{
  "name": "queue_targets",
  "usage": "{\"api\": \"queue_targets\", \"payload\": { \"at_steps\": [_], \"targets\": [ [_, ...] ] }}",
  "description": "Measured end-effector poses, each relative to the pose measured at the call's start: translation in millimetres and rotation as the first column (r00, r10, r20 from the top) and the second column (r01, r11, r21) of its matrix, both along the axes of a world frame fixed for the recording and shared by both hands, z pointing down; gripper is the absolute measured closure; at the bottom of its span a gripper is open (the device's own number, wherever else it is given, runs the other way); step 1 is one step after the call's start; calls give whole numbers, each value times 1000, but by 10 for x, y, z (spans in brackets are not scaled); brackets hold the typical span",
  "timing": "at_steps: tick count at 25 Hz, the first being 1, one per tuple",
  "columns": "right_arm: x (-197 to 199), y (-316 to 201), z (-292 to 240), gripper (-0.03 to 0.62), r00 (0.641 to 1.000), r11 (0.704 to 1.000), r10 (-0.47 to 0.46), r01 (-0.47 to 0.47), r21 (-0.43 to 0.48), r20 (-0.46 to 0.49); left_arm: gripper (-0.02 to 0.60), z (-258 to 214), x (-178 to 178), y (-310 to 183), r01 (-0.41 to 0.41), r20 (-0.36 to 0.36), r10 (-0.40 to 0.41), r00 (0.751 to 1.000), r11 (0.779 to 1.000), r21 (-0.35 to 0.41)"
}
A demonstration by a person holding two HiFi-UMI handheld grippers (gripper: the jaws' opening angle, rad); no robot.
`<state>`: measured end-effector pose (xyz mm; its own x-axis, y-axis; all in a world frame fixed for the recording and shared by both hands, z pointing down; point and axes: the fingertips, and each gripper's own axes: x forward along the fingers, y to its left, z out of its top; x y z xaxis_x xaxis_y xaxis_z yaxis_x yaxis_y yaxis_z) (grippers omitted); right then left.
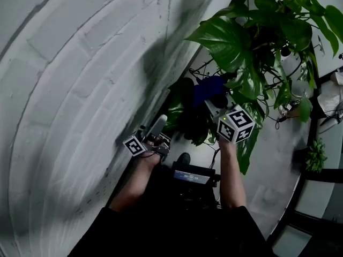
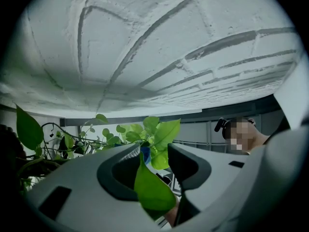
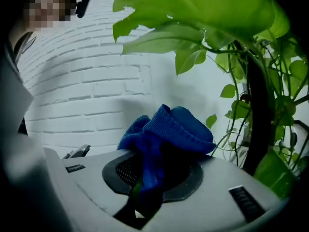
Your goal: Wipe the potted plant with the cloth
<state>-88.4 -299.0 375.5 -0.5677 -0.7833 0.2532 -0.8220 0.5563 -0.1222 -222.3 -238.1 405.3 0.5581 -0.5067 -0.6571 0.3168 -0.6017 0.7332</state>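
The potted plant spreads large green leaves at the upper right, close to the white brick wall. My right gripper is shut on a bunched blue cloth just below those leaves. In the right gripper view the cloth bulges out of the gripper, with leaves above it and a dark stem to its right. My left gripper sits lower left, pointing up by darker foliage. In its own view one green leaf hangs between the parted jaws of the gripper, against the left pad.
The brick wall fills the left of the head view. A dark device with a small screen hangs at the person's waist. A smaller plant and a black frame stand at the right on the grey floor.
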Motion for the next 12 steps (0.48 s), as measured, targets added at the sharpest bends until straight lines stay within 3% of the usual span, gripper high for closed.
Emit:
{"api": "queue_targets", "payload": {
  "at_steps": [12],
  "targets": [
    [-630,69,272,487,980,975,-183,191,-113,78,377,-42,-13,56,-19,-38,19,999,1000,16]
  ]
}}
